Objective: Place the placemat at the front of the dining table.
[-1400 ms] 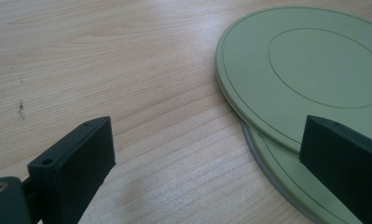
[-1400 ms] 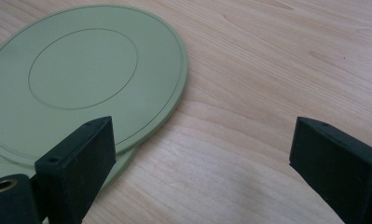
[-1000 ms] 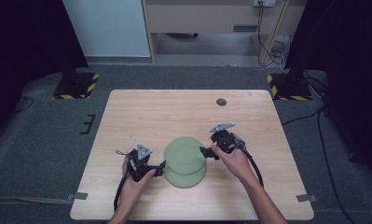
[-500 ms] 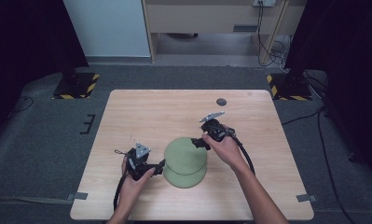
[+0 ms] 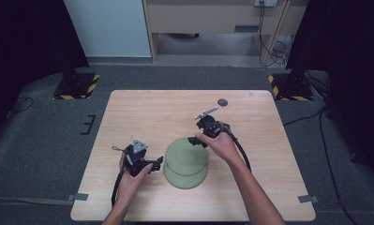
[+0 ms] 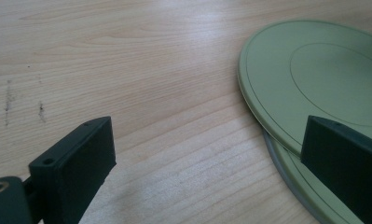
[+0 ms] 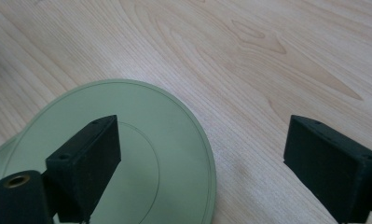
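High view: right gripper [image 5: 198,140] now further up and left than a second ago, at far rim of upper round green plate [image 5: 186,156], jaws spread wide, holding nothing. Left gripper [image 5: 153,165] unmoved, jaws apart, just beside plates' left edge. Lower green plate [image 5: 184,179] mostly covered by upper one, only near crescent visible. Both near middle of pale wooden table [image 5: 147,112], with bare wood all round. Small dark disc [image 5: 222,102] well apart, near far edge.

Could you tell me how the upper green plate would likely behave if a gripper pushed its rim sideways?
The upper green plate looks rigid and smooth, so it would probably slide off the lower plate rather than bend. It lies flat, so rolling seems unlikely. Its thin rim suggests it's fairly light.
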`<state>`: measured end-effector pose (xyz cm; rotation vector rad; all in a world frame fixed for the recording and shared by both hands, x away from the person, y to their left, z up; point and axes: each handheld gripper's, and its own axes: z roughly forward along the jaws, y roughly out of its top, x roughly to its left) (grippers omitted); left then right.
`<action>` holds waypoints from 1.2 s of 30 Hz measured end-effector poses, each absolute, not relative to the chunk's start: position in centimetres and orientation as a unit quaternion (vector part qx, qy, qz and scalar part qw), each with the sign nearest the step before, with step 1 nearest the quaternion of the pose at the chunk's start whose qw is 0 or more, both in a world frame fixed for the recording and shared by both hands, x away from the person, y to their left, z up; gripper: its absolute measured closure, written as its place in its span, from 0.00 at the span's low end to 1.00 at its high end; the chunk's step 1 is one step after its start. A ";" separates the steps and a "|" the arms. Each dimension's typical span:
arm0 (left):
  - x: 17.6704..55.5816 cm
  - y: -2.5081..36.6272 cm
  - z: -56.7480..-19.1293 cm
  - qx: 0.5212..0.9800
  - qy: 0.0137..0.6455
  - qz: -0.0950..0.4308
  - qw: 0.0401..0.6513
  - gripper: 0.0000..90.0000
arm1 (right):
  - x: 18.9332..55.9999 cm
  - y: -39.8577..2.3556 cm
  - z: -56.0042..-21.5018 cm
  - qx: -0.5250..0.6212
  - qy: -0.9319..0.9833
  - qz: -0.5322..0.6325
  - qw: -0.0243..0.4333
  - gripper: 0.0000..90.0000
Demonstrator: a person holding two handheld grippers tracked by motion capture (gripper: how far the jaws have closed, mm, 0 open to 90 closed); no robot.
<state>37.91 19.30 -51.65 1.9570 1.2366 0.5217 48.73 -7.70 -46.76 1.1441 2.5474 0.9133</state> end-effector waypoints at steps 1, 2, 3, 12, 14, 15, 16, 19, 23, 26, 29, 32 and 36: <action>37.9 19.2 -51.7 0.767 0.481 0.203 0.373 0.03 | 48.8 -7.6 -47.0 0.388 0.864 0.306 0.098 0.14; 37.9 19.2 -51.7 0.767 0.481 0.203 0.373 0.03 | 48.8 -7.6 -47.1 0.388 0.866 0.301 0.096 0.13; 37.7 19.1 -51.8 0.771 0.476 0.201 0.372 0.03 | 48.9 -7.5 -47.3 0.385 0.868 0.298 0.095 0.13; 37.3 18.5 -51.9 0.780 0.467 0.195 0.369 0.02 | 48.9 -7.3 -48.0 0.383 0.873 0.291 0.076 0.17; 37.3 18.3 -52.0 0.783 0.465 0.194 0.365 0.02 | 48.8 -7.3 -48.1 0.384 0.873 0.291 0.072 0.19; 37.3 18.3 -52.1 0.785 0.465 0.192 0.362 0.02 | 48.9 -7.4 -48.2 0.384 0.873 0.292 0.069 0.19; 37.4 18.2 -52.2 0.787 0.465 0.190 0.358 0.02 | 48.9 -7.5 -48.3 0.383 0.873 0.294 0.067 0.20; 37.4 18.1 -52.3 0.786 0.467 0.188 0.359 0.03 | 49.0 -7.7 -48.6 0.386 0.873 0.293 0.056 0.21; 37.3 17.8 -52.2 0.787 0.462 0.186 0.364 0.03 | 49.1 -7.9 -49.1 0.384 0.873 0.296 0.044 0.22; 37.3 17.6 -52.4 0.793 0.460 0.178 0.358 0.03 | 49.1 -7.7 -49.6 0.382 0.875 0.294 0.037 0.22; 37.2 17.4 -52.4 0.797 0.457 0.176 0.354 0.03 | 49.1 -7.5 -49.9 0.383 0.876 0.291 0.028 0.22; 37.2 17.2 -52.5 0.798 0.457 0.173 0.353 0.03 | 49.1 -7.5 -50.4 0.381 0.877 0.292 0.022 0.21; 37.0 17.0 -52.6 0.799 0.452 0.168 0.359 0.03 | 49.1 -7.4 -50.8 0.380 0.878 0.289 0.012 0.20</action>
